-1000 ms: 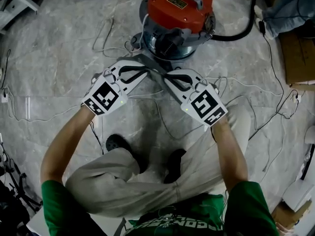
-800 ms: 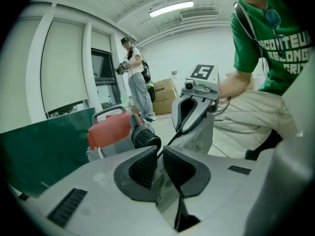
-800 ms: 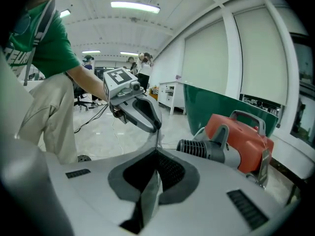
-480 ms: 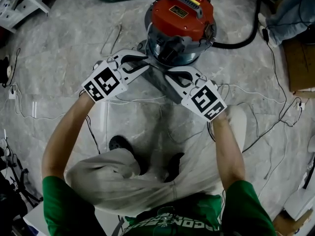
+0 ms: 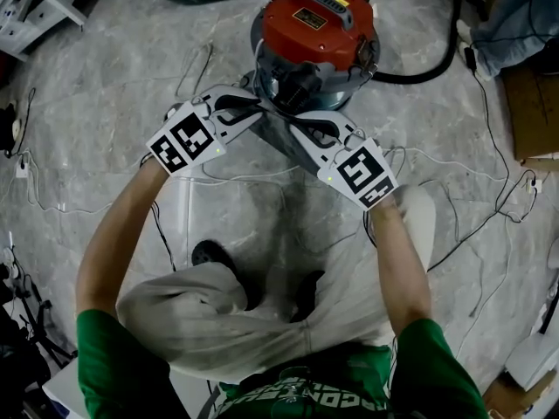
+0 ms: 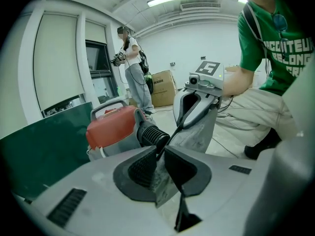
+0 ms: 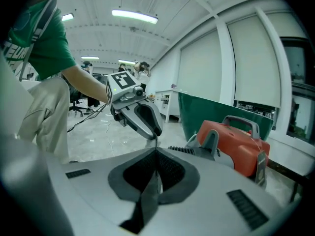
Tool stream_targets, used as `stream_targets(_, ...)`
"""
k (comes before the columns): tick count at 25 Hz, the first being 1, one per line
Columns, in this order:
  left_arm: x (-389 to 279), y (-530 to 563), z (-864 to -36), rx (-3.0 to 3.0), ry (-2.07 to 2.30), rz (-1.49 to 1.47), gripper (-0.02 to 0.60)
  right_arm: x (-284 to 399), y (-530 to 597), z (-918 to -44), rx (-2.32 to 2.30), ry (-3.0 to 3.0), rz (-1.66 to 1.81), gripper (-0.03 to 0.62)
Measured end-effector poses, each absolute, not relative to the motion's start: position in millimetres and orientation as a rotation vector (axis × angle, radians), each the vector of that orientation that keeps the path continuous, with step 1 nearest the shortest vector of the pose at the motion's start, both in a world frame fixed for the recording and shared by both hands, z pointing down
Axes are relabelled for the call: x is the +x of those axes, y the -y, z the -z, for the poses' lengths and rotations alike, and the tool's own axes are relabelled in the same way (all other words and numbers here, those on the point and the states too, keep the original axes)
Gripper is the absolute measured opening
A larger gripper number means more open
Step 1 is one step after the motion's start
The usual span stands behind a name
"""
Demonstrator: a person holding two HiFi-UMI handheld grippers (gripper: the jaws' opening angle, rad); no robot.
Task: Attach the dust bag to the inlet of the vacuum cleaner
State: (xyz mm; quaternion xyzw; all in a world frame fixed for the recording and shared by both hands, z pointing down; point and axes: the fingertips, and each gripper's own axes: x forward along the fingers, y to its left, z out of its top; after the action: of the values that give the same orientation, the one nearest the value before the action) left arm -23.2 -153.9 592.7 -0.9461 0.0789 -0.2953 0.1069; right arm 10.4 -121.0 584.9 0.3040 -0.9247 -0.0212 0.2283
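While the person (image 5: 262,330) in the green shirt bends over the marble floor (image 5: 113,77), both grippers reach toward the red-topped vacuum cleaner (image 5: 316,26), which stands upright on that floor. Between them stretches the grey dust bag (image 5: 281,140), off the floor and just in front of the drum. The left gripper (image 5: 258,112) has one edge of the bag between its fingers (image 6: 142,168). They have just been opening a little, yet the sheet sits pinched at their tips. The right gripper (image 5: 295,129) has its fingers (image 7: 170,170) closed tight on the opposite edge, and in the left gripper view the bag hangs down below them. The black ribbed inlet (image 6: 153,134) sticks out from the drum just behind the bag; whether the bag touches it I cannot tell. A black hose (image 5: 419,70) curls away to the right of the cleaner, and thin cables (image 5: 454,160) lie looped over the floor. Further back, another person (image 6: 132,68) stands by a cardboard box (image 6: 165,87).
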Motion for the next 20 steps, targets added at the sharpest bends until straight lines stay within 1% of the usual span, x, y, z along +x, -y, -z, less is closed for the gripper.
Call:
stream_targets(12, -9, 176, -587, -2.741, -0.244, 0.908, 0.044, 25, 141, -579, 1.005, 2.584, 0.045, 0.013)
stream_targets(20, -7, 176, -587, -2.697, -0.173, 0.994, 0.031, 29, 144, -574, 1.053, 2.614, 0.058, 0.014)
